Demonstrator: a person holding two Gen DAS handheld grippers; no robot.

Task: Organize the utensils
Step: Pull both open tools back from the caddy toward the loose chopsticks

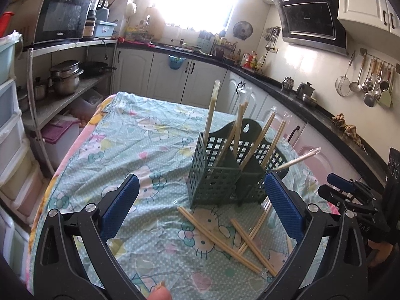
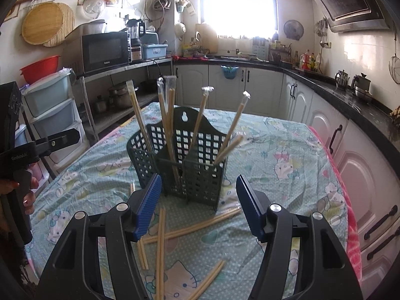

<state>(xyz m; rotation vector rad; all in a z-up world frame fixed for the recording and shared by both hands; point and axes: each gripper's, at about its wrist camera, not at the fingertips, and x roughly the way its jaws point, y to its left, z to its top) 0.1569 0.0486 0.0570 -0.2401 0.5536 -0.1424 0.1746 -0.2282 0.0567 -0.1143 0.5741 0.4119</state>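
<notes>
both wrist views near shared holder (image 1: 220, 175)

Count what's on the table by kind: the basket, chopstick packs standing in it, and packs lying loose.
Basket: 1
Standing packs: 6
Loose packs: 4, as far as the overlap lets me tell
Total: 11

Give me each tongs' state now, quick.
Left tongs: open, holding nothing.
Right tongs: open, holding nothing.
</notes>
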